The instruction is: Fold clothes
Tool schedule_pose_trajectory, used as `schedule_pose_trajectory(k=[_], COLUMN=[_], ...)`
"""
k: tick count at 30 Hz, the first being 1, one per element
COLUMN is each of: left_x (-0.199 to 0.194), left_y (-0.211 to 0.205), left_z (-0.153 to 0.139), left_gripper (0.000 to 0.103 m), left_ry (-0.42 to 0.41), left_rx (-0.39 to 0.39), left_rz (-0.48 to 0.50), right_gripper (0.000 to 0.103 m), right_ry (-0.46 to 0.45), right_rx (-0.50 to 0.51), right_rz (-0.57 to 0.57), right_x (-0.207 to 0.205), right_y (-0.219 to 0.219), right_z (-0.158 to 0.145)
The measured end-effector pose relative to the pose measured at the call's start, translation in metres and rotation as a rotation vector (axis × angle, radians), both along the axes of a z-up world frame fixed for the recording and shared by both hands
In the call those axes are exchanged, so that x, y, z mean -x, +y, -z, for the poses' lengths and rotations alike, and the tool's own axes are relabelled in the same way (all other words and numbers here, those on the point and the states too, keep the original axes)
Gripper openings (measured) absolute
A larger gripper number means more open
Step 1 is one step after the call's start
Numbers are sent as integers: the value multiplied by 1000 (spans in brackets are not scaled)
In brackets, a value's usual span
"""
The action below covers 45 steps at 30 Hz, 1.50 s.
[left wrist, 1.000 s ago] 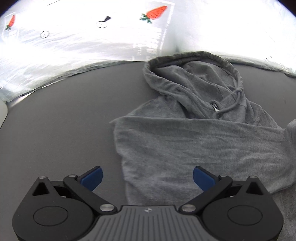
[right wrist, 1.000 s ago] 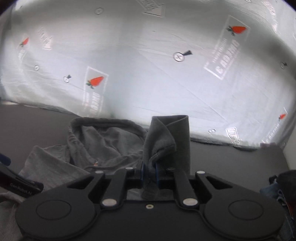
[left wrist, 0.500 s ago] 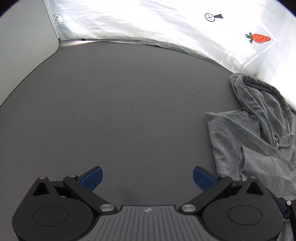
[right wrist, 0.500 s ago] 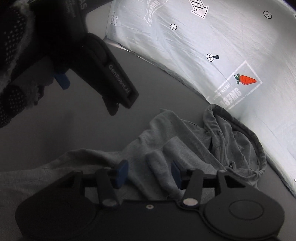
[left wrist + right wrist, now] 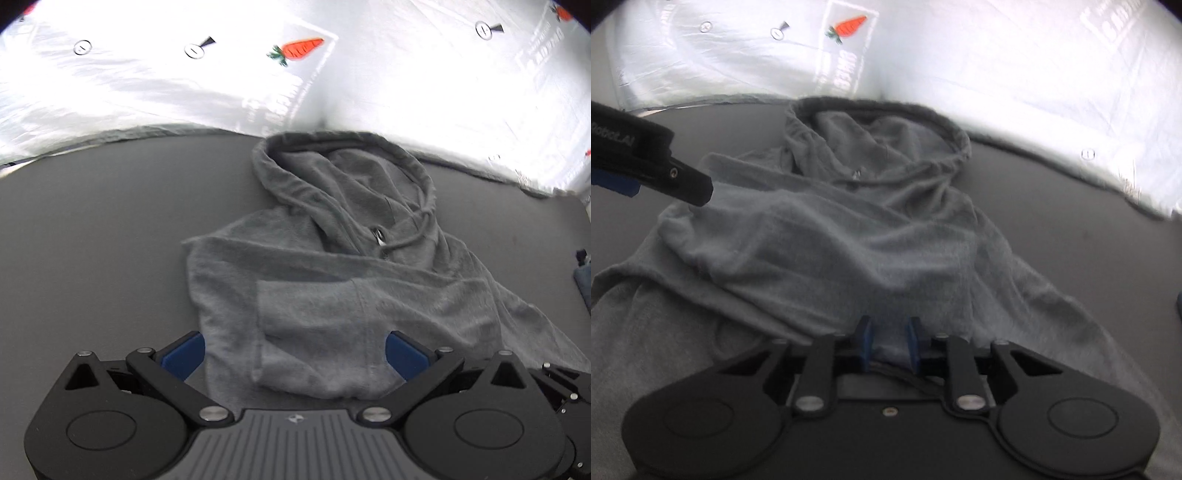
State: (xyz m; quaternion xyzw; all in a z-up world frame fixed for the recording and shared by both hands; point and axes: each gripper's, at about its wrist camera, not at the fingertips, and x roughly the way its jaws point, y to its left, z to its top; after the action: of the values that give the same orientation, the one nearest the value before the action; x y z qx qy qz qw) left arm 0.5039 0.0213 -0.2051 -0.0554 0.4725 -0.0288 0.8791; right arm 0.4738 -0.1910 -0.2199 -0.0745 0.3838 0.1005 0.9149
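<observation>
Nearest, the left gripper [image 5: 293, 354] hovers with its blue pads spread wide, empty, above the folded sleeve cuff. The right gripper [image 5: 888, 349] has its fingers narrowly parted over bunched fleece; contact cannot be told. The soft grey hoodie [image 5: 332, 266] lies on the dark matte table [image 5: 92, 229], its rounded hood farthest, against a glossy carrot-printed sheet [image 5: 295, 74].

The left tongs [image 5: 646, 173] show white letters ending in "obot.AI". The white sheet [image 5: 997, 74] has carrot pictures [image 5: 849, 26] and blurry words.
</observation>
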Motion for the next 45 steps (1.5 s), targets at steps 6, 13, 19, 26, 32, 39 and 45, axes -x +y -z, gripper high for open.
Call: schedule_pose_trajectory(k=[6, 13, 19, 26, 32, 39, 45], left_x=[32, 91, 137, 155, 155, 144, 141], left_y=[-22, -12, -25, -16, -19, -28, -60], left_z=[25, 21, 33, 37, 40, 34, 20], left_gripper=[103, 103, 103, 103, 103, 103, 103], left_ry=[96, 146, 95, 4, -22, 63, 107], left_rx=[-99, -42, -183, -165, -167, -204, -235], left_rz=[63, 50, 154, 190, 195, 164, -9], right_gripper=[44, 65, 79, 100, 103, 103, 101], right_ry=[37, 115, 214, 237, 228, 275, 277], right_rx=[-85, -123, -130, -61, -82, -90, -192], right_rz=[73, 191, 293, 423, 527, 511, 229], right_x=[18, 58, 99, 137, 133, 125, 130], right_y=[-16, -33, -37, -18, -17, -20, -56], right_z=[-7, -11, -2, 13, 17, 15, 9])
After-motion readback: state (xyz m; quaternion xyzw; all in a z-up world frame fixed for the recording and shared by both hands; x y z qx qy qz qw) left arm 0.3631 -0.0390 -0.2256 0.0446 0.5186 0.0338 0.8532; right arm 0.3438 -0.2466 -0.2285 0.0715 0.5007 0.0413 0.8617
